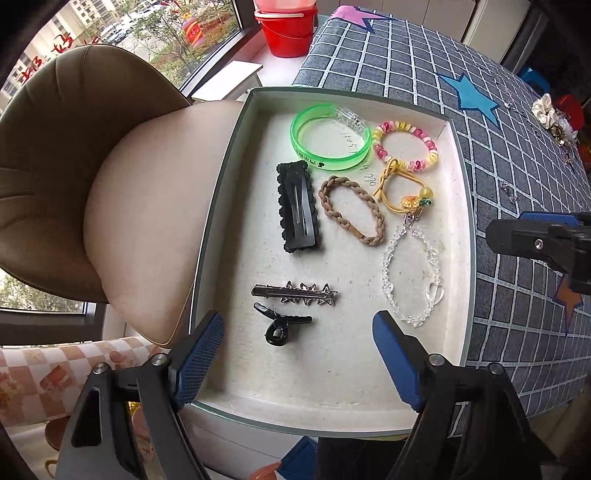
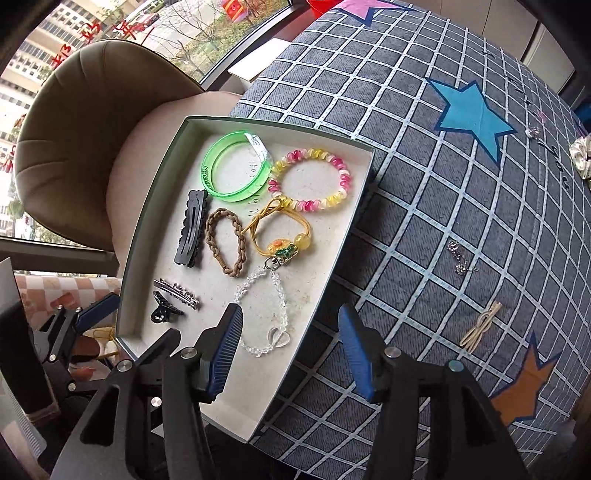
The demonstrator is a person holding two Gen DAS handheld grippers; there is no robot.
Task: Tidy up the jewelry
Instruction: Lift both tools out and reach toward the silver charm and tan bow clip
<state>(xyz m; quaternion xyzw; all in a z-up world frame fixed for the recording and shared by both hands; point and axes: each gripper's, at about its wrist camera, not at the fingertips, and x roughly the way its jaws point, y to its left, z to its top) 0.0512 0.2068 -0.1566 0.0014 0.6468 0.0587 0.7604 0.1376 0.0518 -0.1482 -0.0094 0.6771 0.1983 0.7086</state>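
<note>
A shallow white tray at the table's left edge holds a green bangle, a pink-yellow bead bracelet, a black snap clip, a brown braided band, a yellow cord charm, a clear crystal bracelet, a star clip and a small black claw clip. My left gripper is open and empty over the tray's near end. My right gripper is open and empty over the tray's right rim.
On the checked tablecloth to the right lie a silver chain piece, a beige clip and a white scrunchie. A brown chair stands left of the tray. A red bucket sits by the window.
</note>
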